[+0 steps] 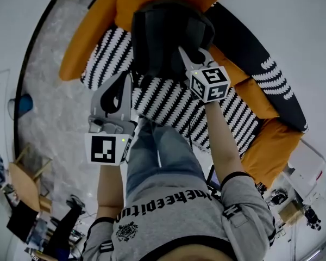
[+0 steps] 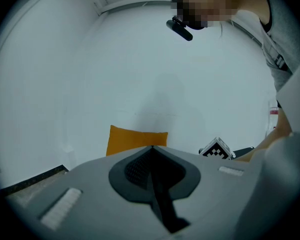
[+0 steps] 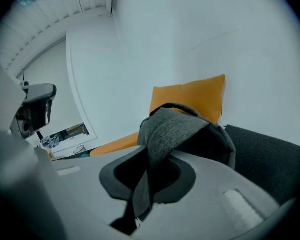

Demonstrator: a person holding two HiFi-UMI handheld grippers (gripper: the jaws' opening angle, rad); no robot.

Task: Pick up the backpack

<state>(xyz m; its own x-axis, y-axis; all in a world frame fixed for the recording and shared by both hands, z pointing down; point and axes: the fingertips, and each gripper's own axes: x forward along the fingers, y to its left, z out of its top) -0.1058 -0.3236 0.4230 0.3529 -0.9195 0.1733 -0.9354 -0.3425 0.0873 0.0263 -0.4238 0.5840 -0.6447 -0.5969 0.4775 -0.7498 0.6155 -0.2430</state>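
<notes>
A dark backpack (image 1: 163,34) stands on the striped seat of an orange sofa (image 1: 87,37), against the orange back cushion (image 3: 190,96). My right gripper (image 1: 182,53) reaches its right side and is shut on a grey fabric strap (image 3: 170,126) of the backpack (image 3: 210,144), which runs down between the jaws (image 3: 145,184). My left gripper (image 1: 126,76) hovers just left of and below the backpack, apart from it. Its jaws (image 2: 152,176) are shut with nothing between them, and it faces the white wall and an orange cushion (image 2: 136,139).
A black-and-white striped throw (image 1: 168,105) covers the seat, with a dark cushion (image 1: 261,64) at the right. Grey marble floor (image 1: 49,102) lies to the left, with a wooden chair (image 1: 27,181). The person's jeans-clad legs (image 1: 163,151) stand against the sofa front.
</notes>
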